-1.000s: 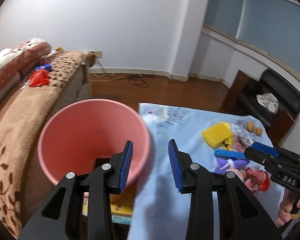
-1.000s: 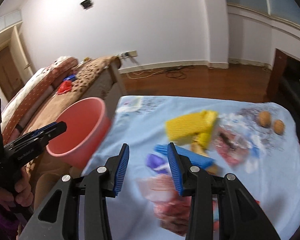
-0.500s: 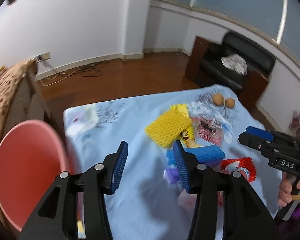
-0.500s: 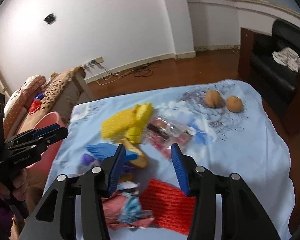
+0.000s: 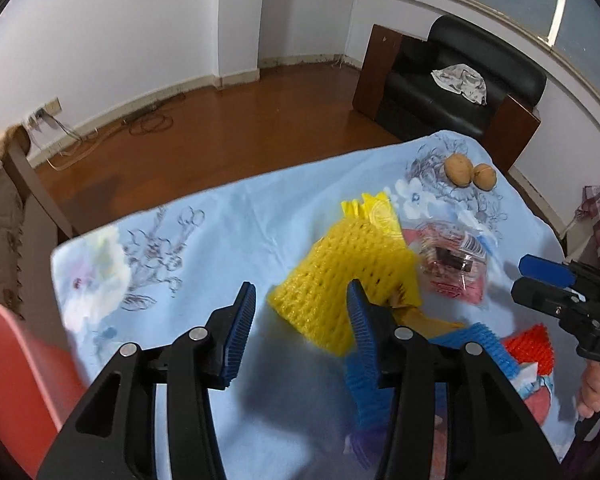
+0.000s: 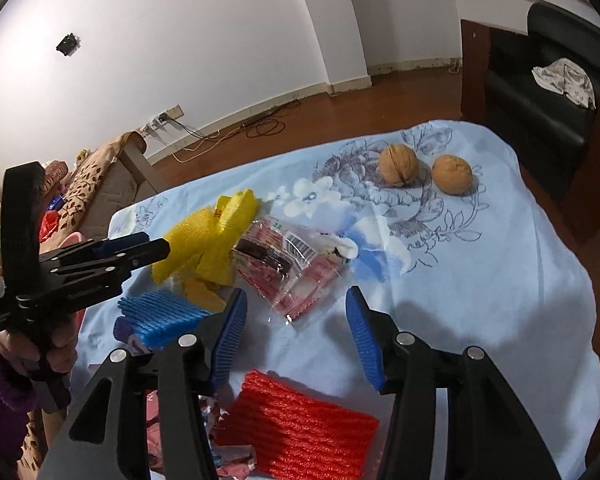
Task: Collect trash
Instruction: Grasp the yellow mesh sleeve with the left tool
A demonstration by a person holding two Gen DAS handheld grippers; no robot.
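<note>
Trash lies on a light blue floral tablecloth [image 5: 228,232]. A yellow foam net [image 5: 340,280] lies just ahead of my open, empty left gripper [image 5: 300,322]; it also shows in the right wrist view [image 6: 208,240]. A clear red snack wrapper [image 6: 292,264] lies ahead of my open, empty right gripper [image 6: 296,336]. A blue foam net [image 6: 160,316], a red foam net [image 6: 300,436] and crumpled wrappers [image 6: 220,452] lie close by. The pink bin [image 5: 16,376] is at the table's left edge.
Two walnuts [image 6: 398,164] sit at the far right of the cloth. A black armchair [image 5: 452,80] holding a rag stands beyond the table. A brown sofa [image 6: 96,184] is on the left. Wood floor and cables lie behind.
Both grippers have swung right from the pink bin toward the trash pile. The left now points at the yellow net, the right at the clear wrapper. Both jaws stay open.
</note>
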